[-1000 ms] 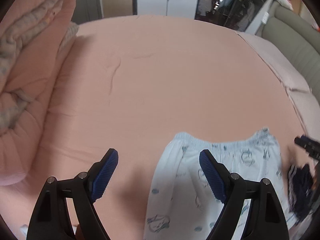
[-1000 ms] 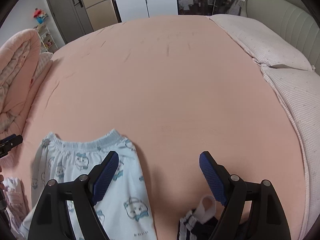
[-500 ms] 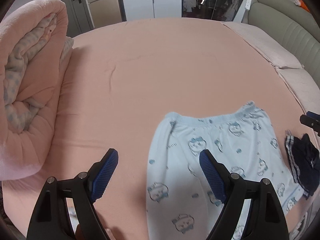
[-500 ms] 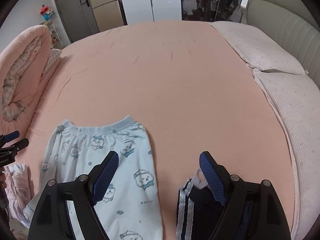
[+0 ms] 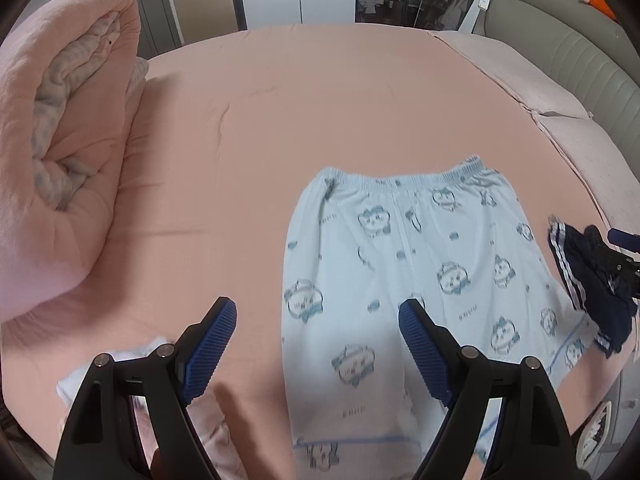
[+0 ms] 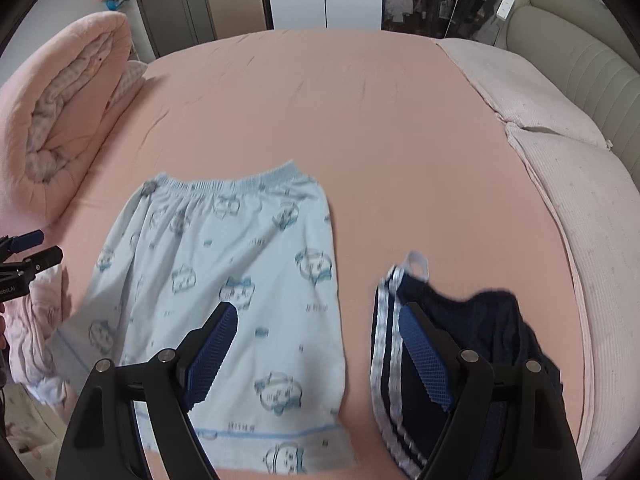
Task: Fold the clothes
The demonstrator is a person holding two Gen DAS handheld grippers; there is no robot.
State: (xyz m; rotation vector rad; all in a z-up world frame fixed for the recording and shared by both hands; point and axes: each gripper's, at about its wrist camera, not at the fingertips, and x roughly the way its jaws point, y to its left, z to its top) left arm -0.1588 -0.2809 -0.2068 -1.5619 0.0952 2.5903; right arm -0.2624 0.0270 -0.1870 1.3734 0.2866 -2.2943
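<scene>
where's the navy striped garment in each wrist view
Left wrist: navy striped garment at the far right edge, right of the light blue printed shorts.
Right wrist: lower right, behind the right gripper's right finger.
Shared landmark: rolled pink quilt on the left.

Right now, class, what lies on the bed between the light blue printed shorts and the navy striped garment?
In the right wrist view, only a strip of bare pink sheet separates the light blue shorts from the navy striped garment.
</scene>
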